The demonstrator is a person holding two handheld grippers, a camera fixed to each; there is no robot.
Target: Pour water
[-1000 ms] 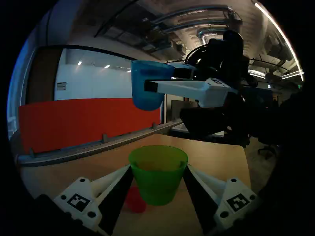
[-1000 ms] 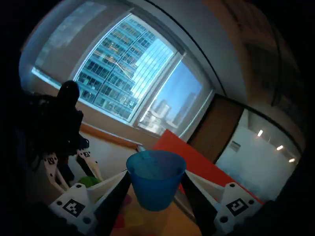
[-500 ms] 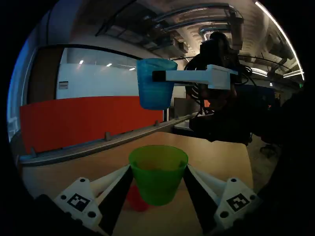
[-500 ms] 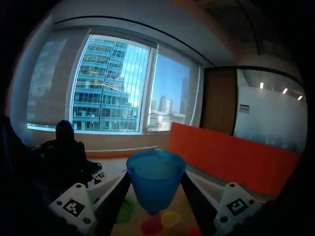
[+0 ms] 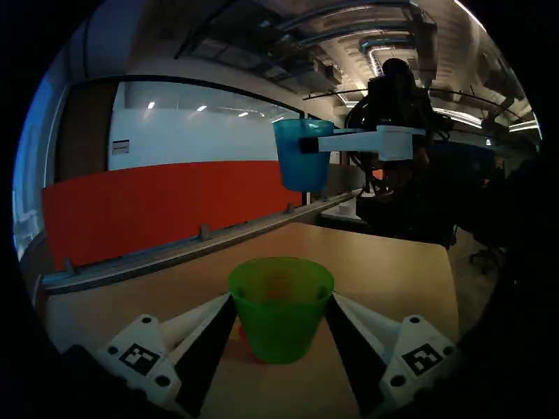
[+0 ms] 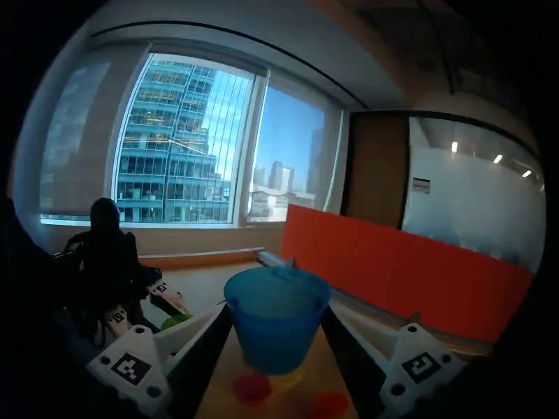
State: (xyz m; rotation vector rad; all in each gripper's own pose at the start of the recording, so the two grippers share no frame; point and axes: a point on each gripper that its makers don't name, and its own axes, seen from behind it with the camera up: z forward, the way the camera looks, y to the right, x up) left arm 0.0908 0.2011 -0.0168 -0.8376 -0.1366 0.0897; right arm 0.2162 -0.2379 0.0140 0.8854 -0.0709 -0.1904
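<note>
Firmly, left hand-held gripper (image 5: 281,302) clenches a tapered green cup (image 5: 281,325), right hand-held gripper (image 6: 277,313) a smooth blue cup (image 6: 277,332).

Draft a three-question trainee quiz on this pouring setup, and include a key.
1. Multiple choice: the left tongs are closed on A) a green cup, B) a kettle, C) nothing.
2. True or false: the blue cup in the right tongs is tipped over the green cup.
3. Short answer: in the left gripper view, which cup is higher above the table?
Key: 1 A. 2 False, it is upright. 3 The blue cup.
</note>
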